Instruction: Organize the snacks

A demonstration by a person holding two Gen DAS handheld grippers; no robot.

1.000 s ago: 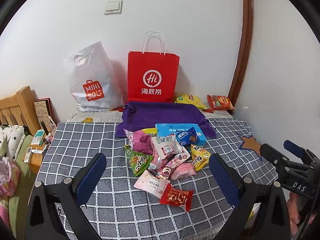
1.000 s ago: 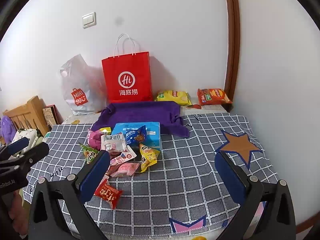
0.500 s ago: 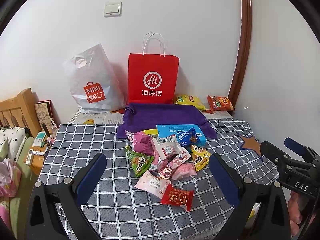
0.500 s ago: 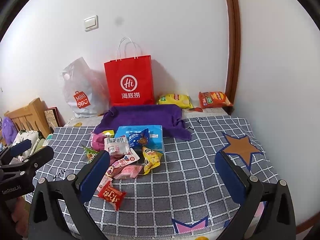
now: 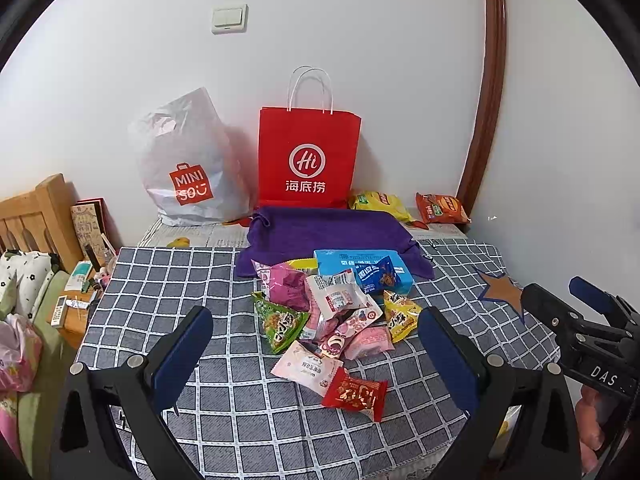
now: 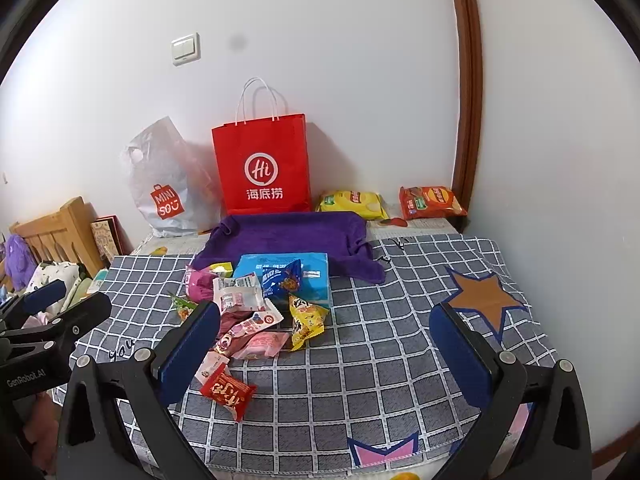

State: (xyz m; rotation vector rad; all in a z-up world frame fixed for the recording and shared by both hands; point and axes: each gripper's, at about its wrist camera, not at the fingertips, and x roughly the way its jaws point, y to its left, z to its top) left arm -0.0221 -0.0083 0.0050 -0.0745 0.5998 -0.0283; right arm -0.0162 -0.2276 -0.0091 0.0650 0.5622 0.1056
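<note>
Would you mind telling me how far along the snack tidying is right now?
Nothing looks sorted yet: the small snack packets lie heaped on the grey checked tablecloth. The left gripper and right gripper are open and empty. The whole heap remains.

The snack pile (image 5: 332,316) lies on the tablecloth (image 5: 168,280), just in front of the folded towel (image 5: 328,232), and the box (image 5: 360,268) at the pile's back seems to overlap the towel's near edge. Behind the towel, against the wall, stand the paper bag (image 5: 309,160) and, to its left, the plastic bag (image 5: 188,164). Right of the paper bag lie two chip packets (image 5: 440,208).
</note>
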